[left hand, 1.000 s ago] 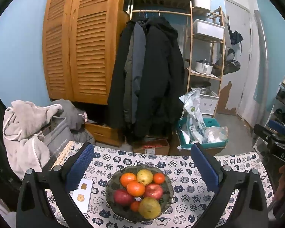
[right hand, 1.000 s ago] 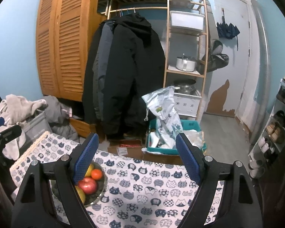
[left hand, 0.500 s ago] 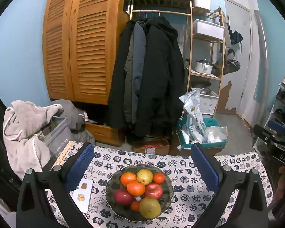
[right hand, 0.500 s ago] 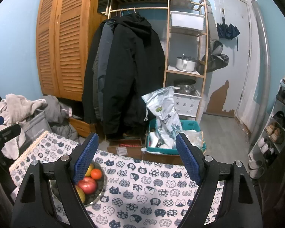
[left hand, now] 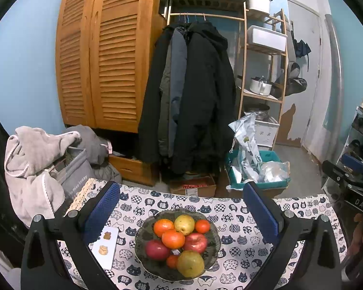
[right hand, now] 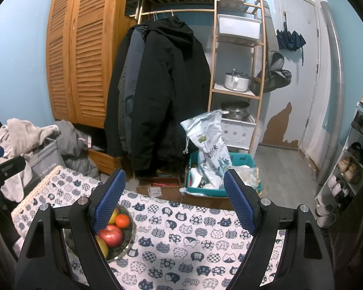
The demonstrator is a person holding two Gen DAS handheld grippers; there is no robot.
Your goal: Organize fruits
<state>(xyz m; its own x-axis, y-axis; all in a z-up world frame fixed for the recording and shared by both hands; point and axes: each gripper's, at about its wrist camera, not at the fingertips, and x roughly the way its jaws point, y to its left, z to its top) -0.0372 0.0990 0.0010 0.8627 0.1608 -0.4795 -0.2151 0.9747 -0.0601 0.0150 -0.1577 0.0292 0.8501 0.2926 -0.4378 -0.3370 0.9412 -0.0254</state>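
1. A louvred wooden wardrobe [left hand: 104, 55] fills the back wall, with dark coats [left hand: 191, 96] hanging on a rail just beside it.
2. The tabletop [left hand: 242, 261] wears a white cloth printed with navy cat faces.
3. The left tool [left hand: 180, 207] hangs above the cloth with its blue pads spread wide, gripping nothing; the fruit bowl sits between and below them.
4. The right tool [right hand: 174, 198] is likewise wide open and empty, off to the bowl's right, over bare cloth.
5. A grey fabric bin [left hand: 76, 174] at the left, draped with a pale robe, reads "Nice today"; the word before it is too small for me to read.
6. A white sack [right hand: 209, 149] stands in a teal crate on the floor, printed with Chinese characters, one of them "米".
7. The dark glass bowl [left hand: 214, 232] sits near the tabletop's middle, holding the fruits: two yellow pears [left hand: 184, 224], two red apples [left hand: 195, 242] and several oranges [left hand: 173, 238], all heaped and touching.
8. A white card [left hand: 105, 246] lies just left of the bowl with two small brown figures on it.
9. The right tool's body, seen from the left camera, carries the letters "DAS".
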